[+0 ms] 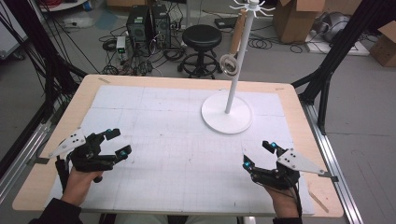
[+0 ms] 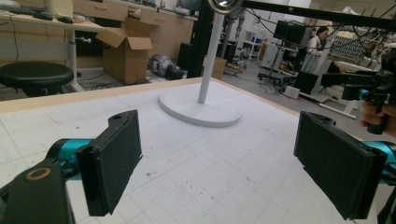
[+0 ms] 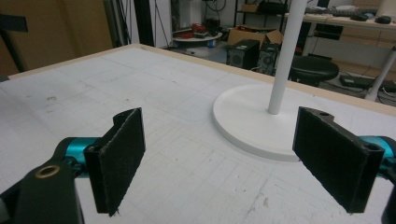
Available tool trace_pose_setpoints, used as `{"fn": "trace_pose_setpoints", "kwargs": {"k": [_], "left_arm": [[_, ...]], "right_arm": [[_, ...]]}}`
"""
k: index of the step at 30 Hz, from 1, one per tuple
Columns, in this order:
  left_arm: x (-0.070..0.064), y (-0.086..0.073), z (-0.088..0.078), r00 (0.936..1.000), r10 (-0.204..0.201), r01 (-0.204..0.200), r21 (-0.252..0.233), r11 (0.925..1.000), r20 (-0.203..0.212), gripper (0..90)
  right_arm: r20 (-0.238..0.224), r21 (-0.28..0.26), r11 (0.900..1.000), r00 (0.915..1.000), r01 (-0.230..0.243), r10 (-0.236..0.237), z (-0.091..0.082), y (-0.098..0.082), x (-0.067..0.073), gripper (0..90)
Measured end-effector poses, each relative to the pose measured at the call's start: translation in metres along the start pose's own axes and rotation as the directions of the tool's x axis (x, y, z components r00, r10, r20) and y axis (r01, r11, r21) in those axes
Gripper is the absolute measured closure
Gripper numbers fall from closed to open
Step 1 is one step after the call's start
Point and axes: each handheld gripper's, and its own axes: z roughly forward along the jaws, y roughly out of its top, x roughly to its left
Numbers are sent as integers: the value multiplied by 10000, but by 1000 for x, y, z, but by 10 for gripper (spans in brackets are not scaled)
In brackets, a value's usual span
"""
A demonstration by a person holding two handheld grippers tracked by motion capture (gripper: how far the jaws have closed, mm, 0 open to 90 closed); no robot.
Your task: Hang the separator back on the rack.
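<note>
Your left gripper [image 1: 116, 143] and right gripper [image 1: 258, 155] hover low over the bench [image 1: 177, 140], both with jaws wide apart and holding nothing. The white stand [image 1: 227, 112] is behind them, a metal ring [image 1: 228, 63] hanging on it.

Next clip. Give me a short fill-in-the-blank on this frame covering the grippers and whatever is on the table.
1. The jaws of both the left gripper and the right gripper stand ____.
2. The white stand has a base whose shape is ____.
3. A metal ring hangs from the stand's ____.
4. In the high view, the stand is closer to the ____ gripper.

Missing words: open; round; pole; right
</note>
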Motion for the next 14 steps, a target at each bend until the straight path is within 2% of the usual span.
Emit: {"fn": "trace_pose_setpoints", "kwargs": {"k": [14], "left_arm": [[2, -2, 2, 9999, 6, -5, 85, 10000, -122, 155]], "right_arm": [[84, -109, 9999, 10000, -39, 40, -2, 0, -4, 157]]}}
